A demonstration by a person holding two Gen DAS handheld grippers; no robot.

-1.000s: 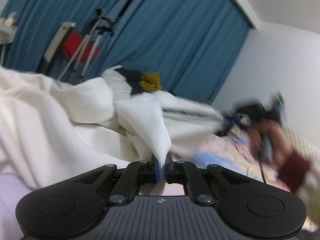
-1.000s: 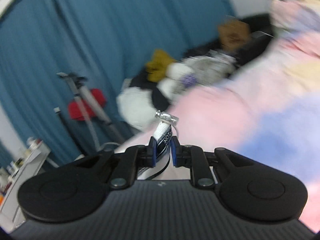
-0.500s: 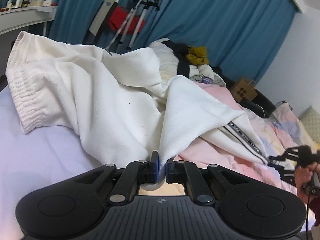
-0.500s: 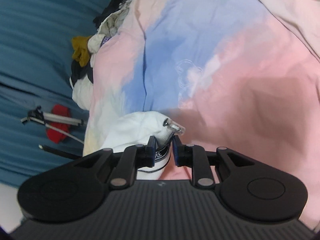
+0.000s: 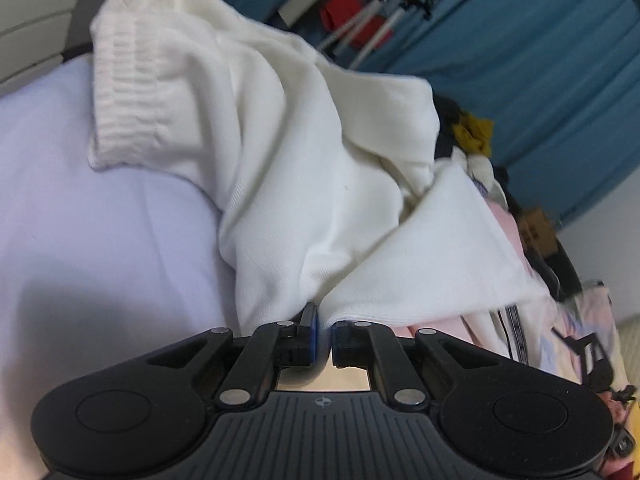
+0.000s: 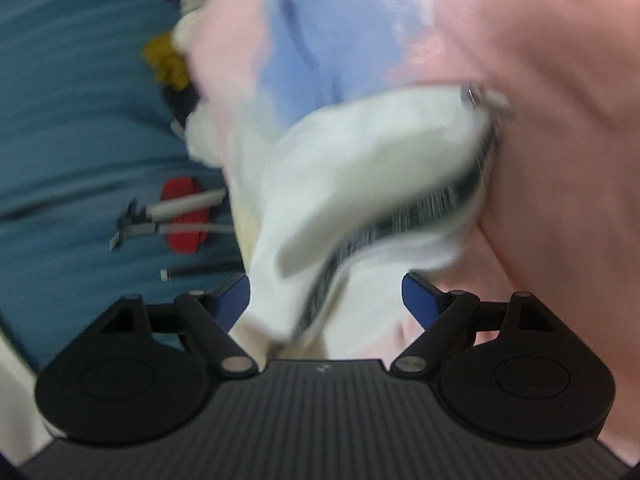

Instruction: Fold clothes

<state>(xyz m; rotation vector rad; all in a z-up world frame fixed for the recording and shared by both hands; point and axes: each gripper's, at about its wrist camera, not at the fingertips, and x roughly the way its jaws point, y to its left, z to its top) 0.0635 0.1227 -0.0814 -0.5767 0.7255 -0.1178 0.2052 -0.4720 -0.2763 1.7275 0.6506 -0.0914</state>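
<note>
A white garment (image 5: 304, 168) with a ribbed cuff and a black-and-white striped tape lies crumpled on the bed. My left gripper (image 5: 325, 332) is shut on a folded edge of it, low over the lavender sheet (image 5: 92, 220). My right gripper (image 6: 326, 300) is open, and the white garment's (image 6: 360, 160) striped end with a metal zip pull falls loose between its blue pads (image 6: 416, 298). The right view is blurred by motion.
The bed cover is pink, blue and yellow (image 6: 540, 80). A pile of dark, white and mustard clothes (image 5: 472, 132) lies further along the bed. Blue curtains (image 5: 540, 60), a tripod and a red item (image 5: 340, 16) stand behind. A cardboard box (image 5: 538, 230) sits at right.
My right gripper has opened and let go of the garment's striped end, which drops onto the pink cover. My left gripper has kept its hold and swung lower over the sheet.
</note>
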